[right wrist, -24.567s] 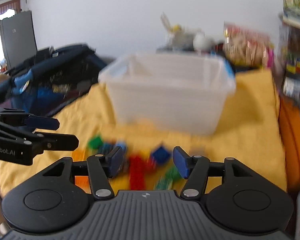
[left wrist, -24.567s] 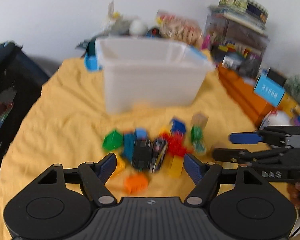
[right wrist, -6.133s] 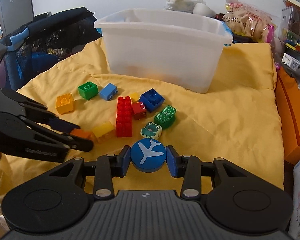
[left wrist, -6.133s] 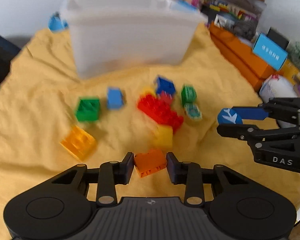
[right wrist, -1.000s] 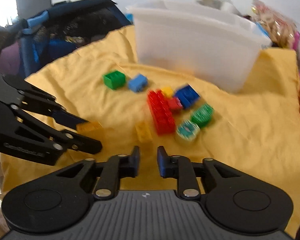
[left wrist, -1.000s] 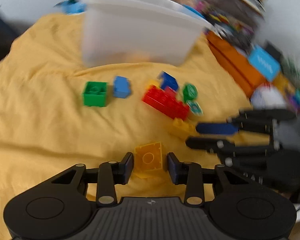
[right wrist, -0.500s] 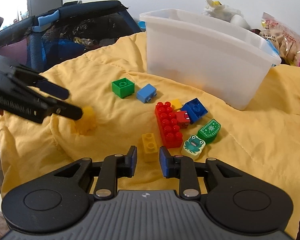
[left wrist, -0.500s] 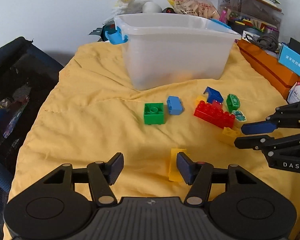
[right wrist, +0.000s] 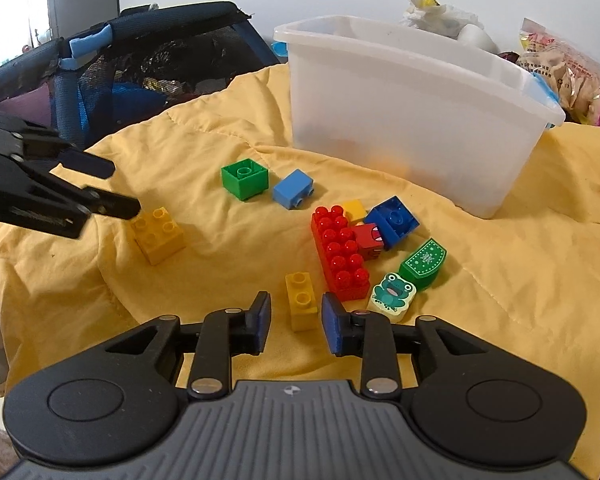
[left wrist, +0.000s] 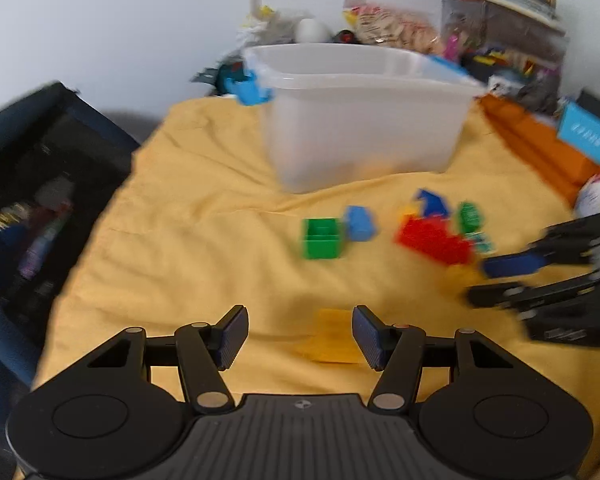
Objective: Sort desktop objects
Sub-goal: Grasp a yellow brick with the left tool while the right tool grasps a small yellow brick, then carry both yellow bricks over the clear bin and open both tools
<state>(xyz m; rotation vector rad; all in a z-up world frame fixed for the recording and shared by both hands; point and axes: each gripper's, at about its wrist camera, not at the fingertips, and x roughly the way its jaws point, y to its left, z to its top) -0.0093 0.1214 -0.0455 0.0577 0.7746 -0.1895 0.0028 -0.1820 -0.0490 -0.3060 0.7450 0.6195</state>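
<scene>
My left gripper is open just above the yellow cloth. A yellow square brick lies loose between its fingers, nearer the right one. In the right wrist view that brick sits studs up by the left gripper's tips. My right gripper has its jaws opening around a small yellow two-stud brick, with gaps on both sides. It appears blurred at the right of the left wrist view. A white plastic bin stands behind the bricks.
On the cloth lie a green brick, a light blue brick, a long red brick, a blue brick, a green arched piece and a frog block. A dark mesh cot is at the left, orange boxes at the right.
My left gripper opened and let go of the yellow square brick, which now lies flat on the cloth, and it rose a little. My right gripper's jaws widened around the small yellow brick.
</scene>
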